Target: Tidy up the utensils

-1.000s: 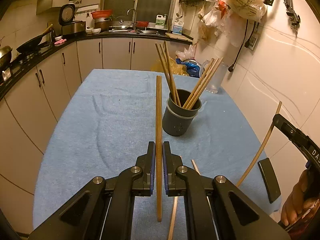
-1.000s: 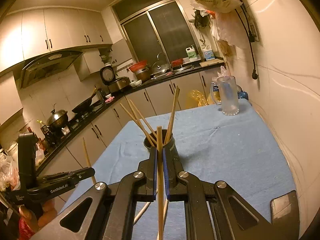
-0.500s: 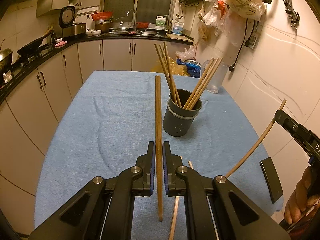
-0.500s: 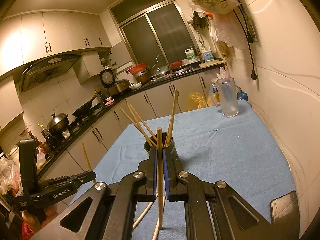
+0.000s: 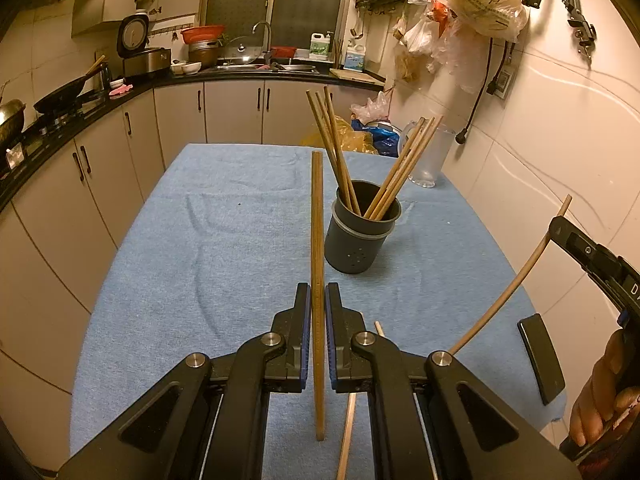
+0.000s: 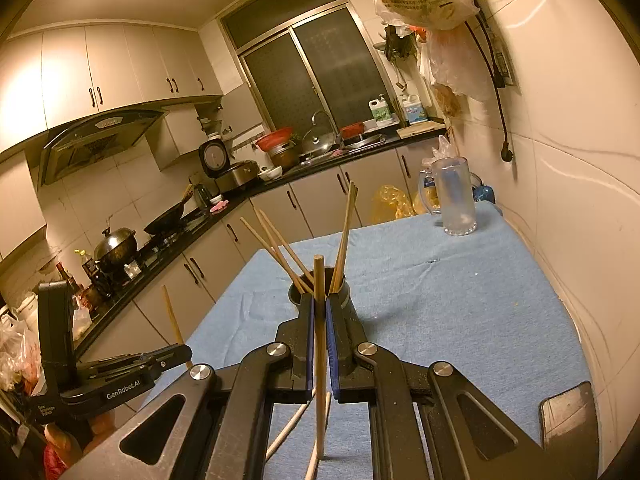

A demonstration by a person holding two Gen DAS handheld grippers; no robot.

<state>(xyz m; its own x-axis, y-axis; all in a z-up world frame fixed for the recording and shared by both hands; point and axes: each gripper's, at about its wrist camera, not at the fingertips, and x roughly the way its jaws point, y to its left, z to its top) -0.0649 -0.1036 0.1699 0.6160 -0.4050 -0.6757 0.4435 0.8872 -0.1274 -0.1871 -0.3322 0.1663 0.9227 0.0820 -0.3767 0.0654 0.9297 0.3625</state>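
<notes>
A dark grey utensil cup [image 5: 360,236] stands on the blue cloth and holds several wooden chopsticks [image 5: 336,152]. My left gripper [image 5: 318,300] is shut on one upright chopstick [image 5: 317,220], left of and nearer than the cup. My right gripper [image 6: 319,308] is shut on another chopstick [image 6: 319,280], raised just in front of the cup [image 6: 344,300]. That chopstick shows pale and curved in the left wrist view [image 5: 520,276]. Loose chopsticks [image 5: 348,432] lie on the cloth below the grippers.
The table with the blue cloth [image 5: 200,260] runs along the right wall. A clear glass mug [image 6: 452,200] stands at its far end. A black phone [image 5: 540,356] lies at the near right edge. Kitchen counters and cabinets line the left and back.
Both grippers have risen a little with their chopsticks. The right gripper's chopstick has lifted higher and drawn closer to the cup.
</notes>
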